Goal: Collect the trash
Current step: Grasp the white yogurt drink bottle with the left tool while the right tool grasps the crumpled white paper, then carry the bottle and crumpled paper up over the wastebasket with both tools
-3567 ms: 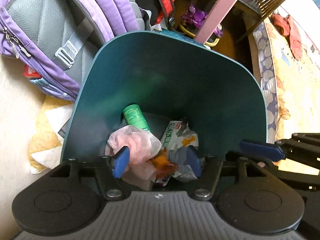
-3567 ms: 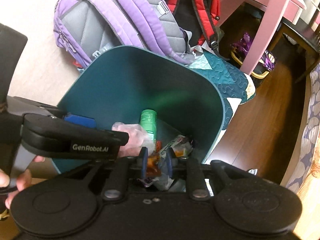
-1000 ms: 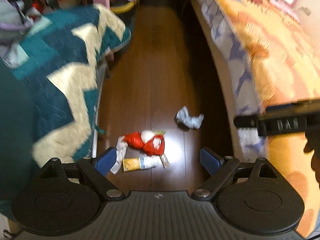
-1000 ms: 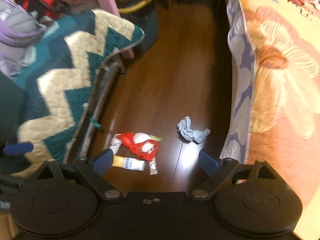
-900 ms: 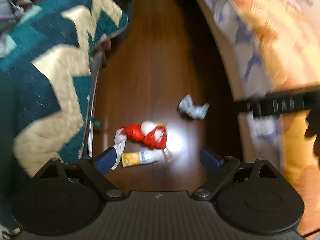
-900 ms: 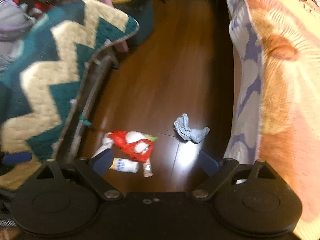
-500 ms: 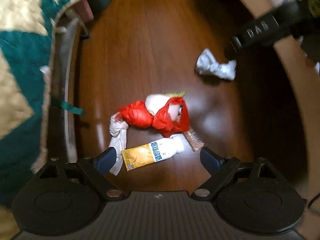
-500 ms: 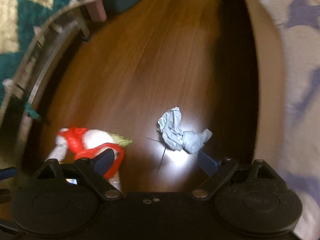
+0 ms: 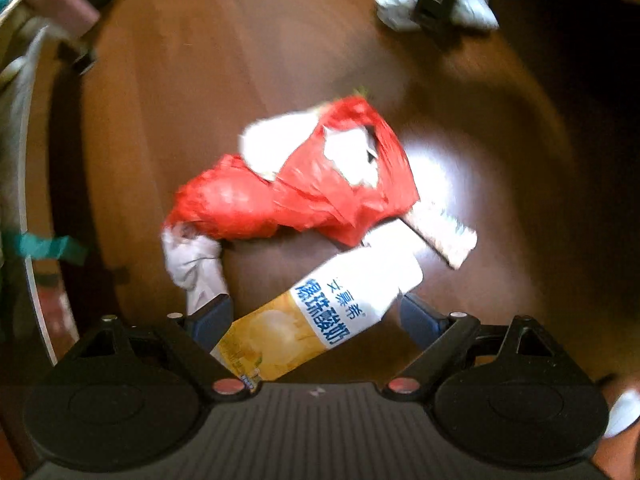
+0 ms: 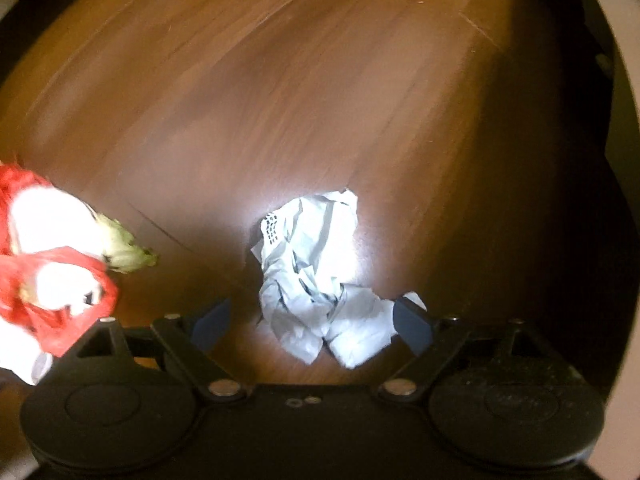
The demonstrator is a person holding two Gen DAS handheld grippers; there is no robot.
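The left gripper (image 9: 314,314) is pointing down at the wooden floor (image 9: 240,60) with its jaws spread wide and gripping nothing; a white and yellow bottle (image 9: 316,316) is lying slantwise between its blue fingertips (image 9: 210,318), though whether either pad is touching it is too blurred to tell; just above the bottle a red plastic bag (image 9: 304,188) is lying crumpled with white scraps showing through it, a white tissue (image 9: 194,262) is sitting at its left end, and a small clear wrapper (image 9: 442,230) is poking out at its right.

The right gripper (image 10: 312,320) is also aiming down at the floor, its jaws released and wide; a crumpled grey-white paper (image 10: 316,280) is lying between them, its lower right edge reaching the right fingertip (image 10: 412,324), the left one standing clear of it; the red bag is showing at the left edge of this view, well apart from the paper.
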